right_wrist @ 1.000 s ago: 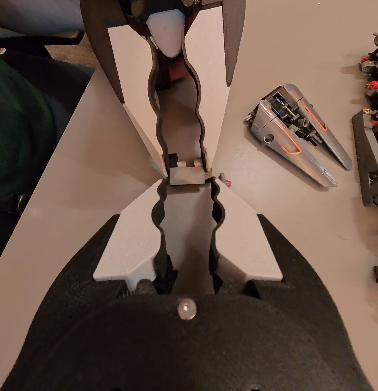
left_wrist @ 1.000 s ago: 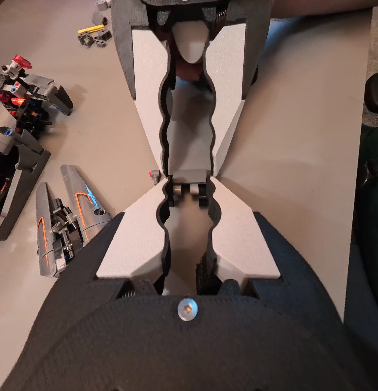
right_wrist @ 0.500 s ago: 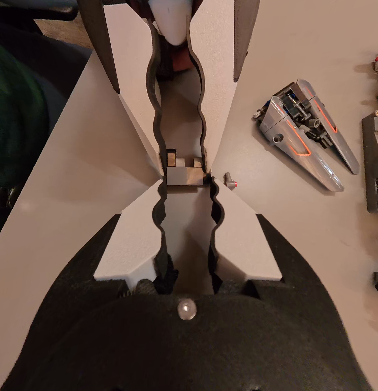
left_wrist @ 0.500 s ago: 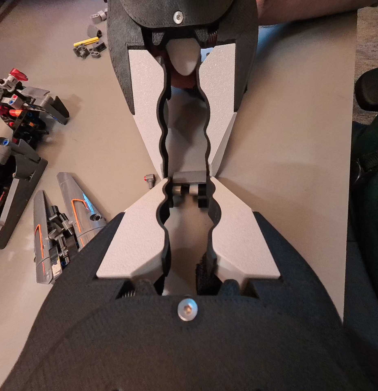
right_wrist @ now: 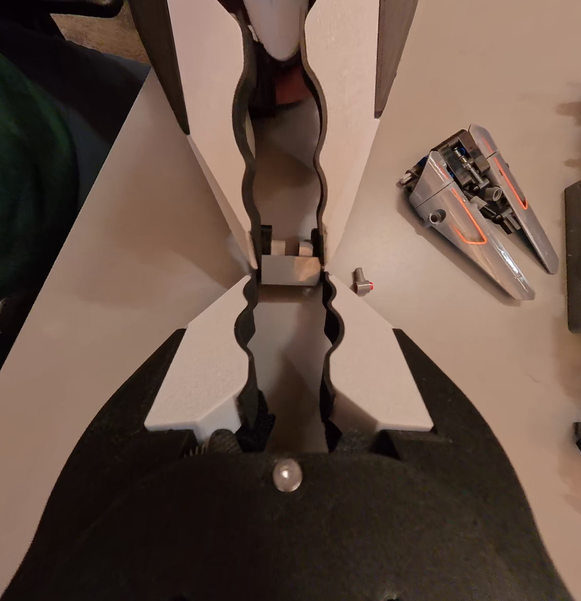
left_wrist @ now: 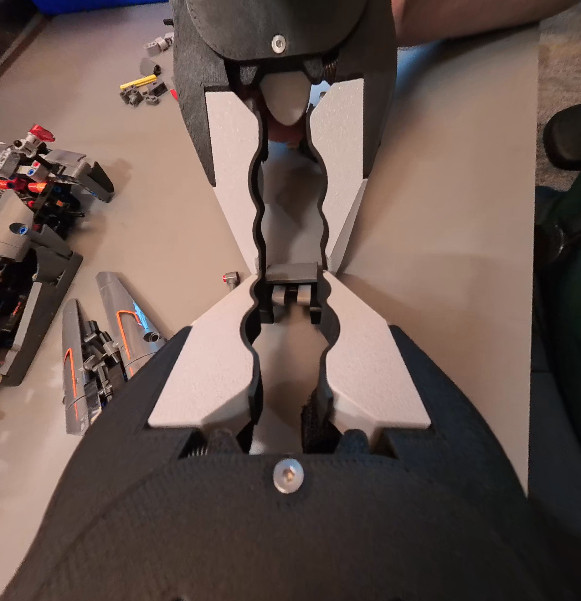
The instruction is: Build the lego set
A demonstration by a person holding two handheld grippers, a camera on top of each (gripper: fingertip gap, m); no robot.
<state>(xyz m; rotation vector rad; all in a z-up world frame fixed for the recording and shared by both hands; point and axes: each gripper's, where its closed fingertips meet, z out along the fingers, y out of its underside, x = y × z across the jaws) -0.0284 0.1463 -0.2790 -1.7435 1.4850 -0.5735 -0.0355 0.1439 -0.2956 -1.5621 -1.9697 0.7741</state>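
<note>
In the left wrist view, the left gripper (left_wrist: 290, 292) pinches one end of a small grey-and-black lego piece (left_wrist: 291, 286), while the right gripper (left_wrist: 290, 270) comes in from the far side, tip to tip, clamping the grey block at the other end. The piece hangs just above the bare counter (left_wrist: 429, 227), most likely so the two halves can be pressed together along one line without the surface interfering. Off to the left lie a winged grey sub-assembly with orange stripes (left_wrist: 100, 354), the larger dark model (left_wrist: 25, 234) and a small grey pin with a red tip (left_wrist: 230, 279) just beside the fingertips.

In the right wrist view, the right gripper (right_wrist: 289, 279) squeezes the grey block of the lego piece (right_wrist: 289, 265) across its width; the left gripper (right_wrist: 287, 242) holds the black prongs beyond. The piece's long axis runs along the shared line of both grippers, prongs pointing toward the left one. The pin (right_wrist: 362, 281) and the winged sub-assembly (right_wrist: 477, 208) rest to the right.
</note>
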